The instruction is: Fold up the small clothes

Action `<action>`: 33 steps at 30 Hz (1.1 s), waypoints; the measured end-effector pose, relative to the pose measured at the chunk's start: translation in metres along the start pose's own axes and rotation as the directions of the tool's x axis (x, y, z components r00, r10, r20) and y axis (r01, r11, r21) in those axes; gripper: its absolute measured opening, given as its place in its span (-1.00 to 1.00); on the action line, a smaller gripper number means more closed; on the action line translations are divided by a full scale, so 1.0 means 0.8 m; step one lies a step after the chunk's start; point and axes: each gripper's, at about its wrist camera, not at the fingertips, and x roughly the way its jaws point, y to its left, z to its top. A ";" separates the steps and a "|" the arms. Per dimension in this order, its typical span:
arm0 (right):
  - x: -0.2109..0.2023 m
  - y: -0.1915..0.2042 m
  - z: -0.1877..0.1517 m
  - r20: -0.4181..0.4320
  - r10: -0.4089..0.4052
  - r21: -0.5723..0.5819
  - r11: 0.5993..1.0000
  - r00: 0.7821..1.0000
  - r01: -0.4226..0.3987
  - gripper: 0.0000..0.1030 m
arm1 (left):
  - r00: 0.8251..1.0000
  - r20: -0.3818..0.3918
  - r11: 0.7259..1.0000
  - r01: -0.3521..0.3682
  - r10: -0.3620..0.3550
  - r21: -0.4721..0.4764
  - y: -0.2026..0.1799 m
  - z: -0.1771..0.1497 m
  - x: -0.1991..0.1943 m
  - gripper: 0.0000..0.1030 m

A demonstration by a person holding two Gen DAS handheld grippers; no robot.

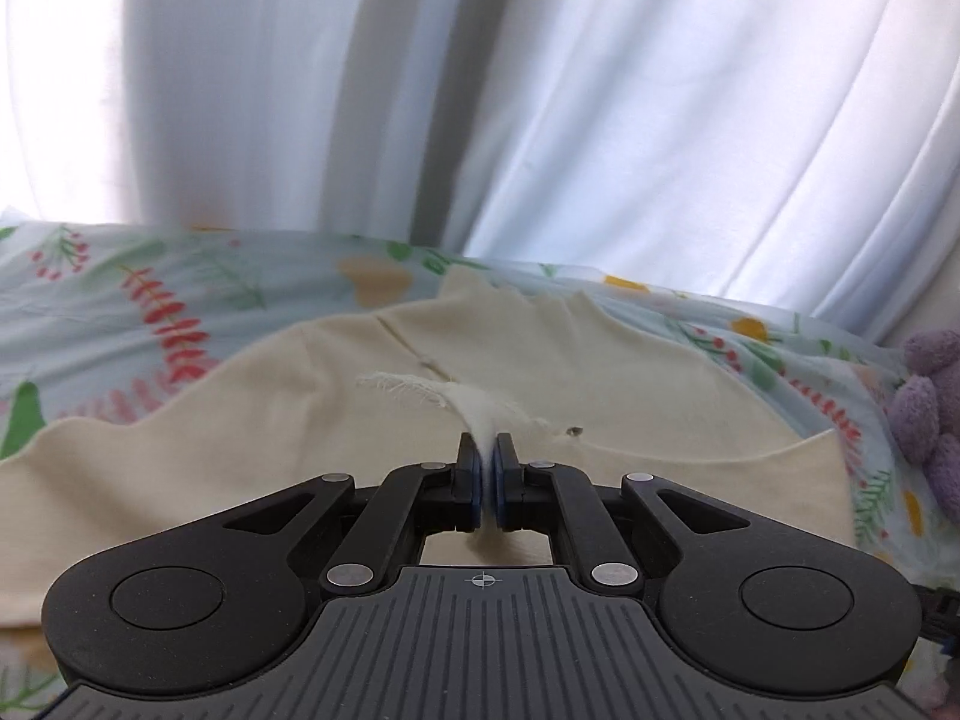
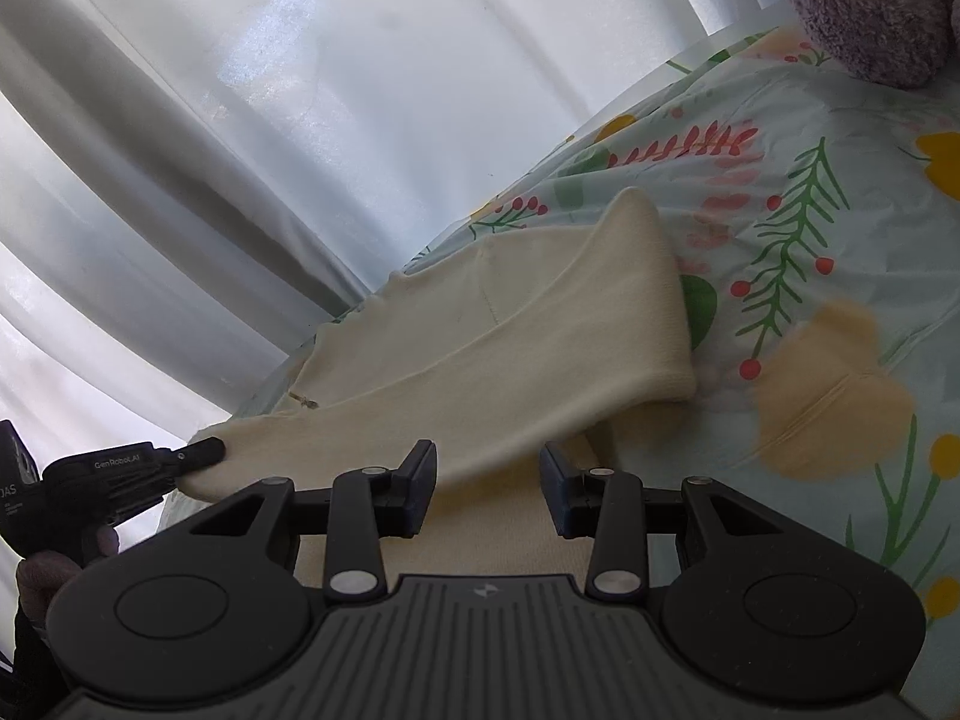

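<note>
Garment (image 1: 630, 372): one; tools: two; plush (image 1: 930, 396): one.

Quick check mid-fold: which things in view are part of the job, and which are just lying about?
Job:
- cream garment, spread on the bed
- left tongs, shut on a pinch of its fabric
- right tongs, jaws apart over the garment

Lying about:
- purple plush toy
- floral bedsheet
- white curtain

Left tongs (image 1: 486, 456) are pinching a tuft of the cream garment (image 1: 372, 438), jaws closed tight, at 12 o'clock from the camera. Right tongs (image 2: 487, 483) are standing part-open, straddling a fold without visibly pressing it.
</note>
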 end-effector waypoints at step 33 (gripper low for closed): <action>0.068 -0.001 0.034 -0.002 -0.144 0.126 0.982 0.990 0.143 -0.84 | 1.000 0.020 0.999 -0.011 0.012 -0.049 0.076 0.011 0.020 -0.90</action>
